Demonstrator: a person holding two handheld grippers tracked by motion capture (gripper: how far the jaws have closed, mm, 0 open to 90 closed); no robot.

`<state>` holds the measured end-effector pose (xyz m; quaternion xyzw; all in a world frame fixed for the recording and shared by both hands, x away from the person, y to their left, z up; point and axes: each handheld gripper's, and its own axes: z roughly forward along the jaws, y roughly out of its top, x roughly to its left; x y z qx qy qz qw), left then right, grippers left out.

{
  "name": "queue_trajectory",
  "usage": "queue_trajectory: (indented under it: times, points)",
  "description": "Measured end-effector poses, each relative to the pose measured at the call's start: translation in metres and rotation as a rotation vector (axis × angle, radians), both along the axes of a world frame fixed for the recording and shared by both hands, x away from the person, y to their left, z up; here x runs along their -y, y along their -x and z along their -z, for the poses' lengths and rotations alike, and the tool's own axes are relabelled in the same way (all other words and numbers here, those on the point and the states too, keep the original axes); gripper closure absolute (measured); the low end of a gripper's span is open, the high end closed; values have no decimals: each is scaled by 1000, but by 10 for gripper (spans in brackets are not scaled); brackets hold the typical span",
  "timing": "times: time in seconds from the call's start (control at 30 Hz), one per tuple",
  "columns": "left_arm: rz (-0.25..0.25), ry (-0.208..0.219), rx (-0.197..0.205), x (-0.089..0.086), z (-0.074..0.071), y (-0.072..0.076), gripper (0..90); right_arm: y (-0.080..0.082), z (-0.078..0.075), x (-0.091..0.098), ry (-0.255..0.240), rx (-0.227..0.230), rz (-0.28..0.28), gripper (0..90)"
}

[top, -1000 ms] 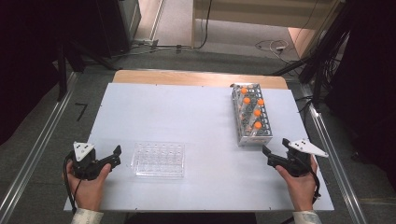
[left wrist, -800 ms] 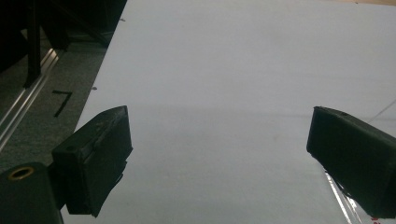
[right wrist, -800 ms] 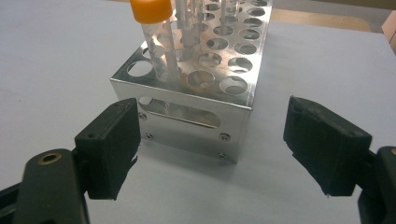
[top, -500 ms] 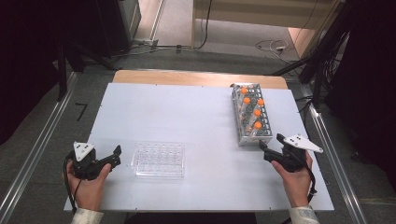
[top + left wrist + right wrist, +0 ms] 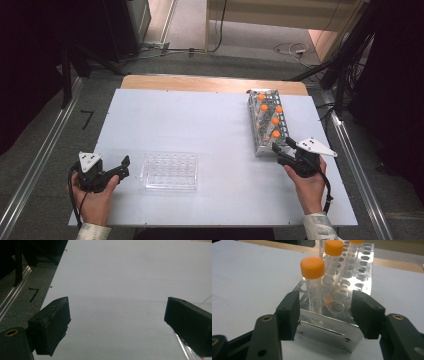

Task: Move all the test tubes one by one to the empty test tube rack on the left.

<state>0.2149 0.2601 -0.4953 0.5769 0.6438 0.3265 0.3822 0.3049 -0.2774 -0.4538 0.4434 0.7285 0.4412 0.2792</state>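
Left hand (image 5: 92, 192): low at the near left, forearm coming in from the bottom edge.
Left gripper (image 5: 121, 165): jaws spread wide, nothing between them.
Right hand (image 5: 310, 185): near right, wrist angled inward.
Right gripper (image 5: 280, 150): jaws have just been closing, now half-spread, pads gripping nothing.

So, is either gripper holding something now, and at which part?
Nothing is held. The right gripper, jaws just closing, stands at the near end of the metal tube rack, not gripping. The left gripper is open.

Orange caps (image 5: 312, 267) on clear tubes, shiny silver rack (image 5: 267, 125), white table (image 5: 200, 120).
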Motion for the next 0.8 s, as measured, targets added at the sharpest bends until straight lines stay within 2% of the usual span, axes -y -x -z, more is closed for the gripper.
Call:
queue_trajectory:
  times: [0.67, 0.8]
  points:
    - [0, 2, 3, 0, 0, 0, 71, -15, 4, -14, 14, 12, -32, 700]
    - [-1, 3, 3, -1, 0, 0, 71, -15, 2, -12, 9, 23, -27, 716]
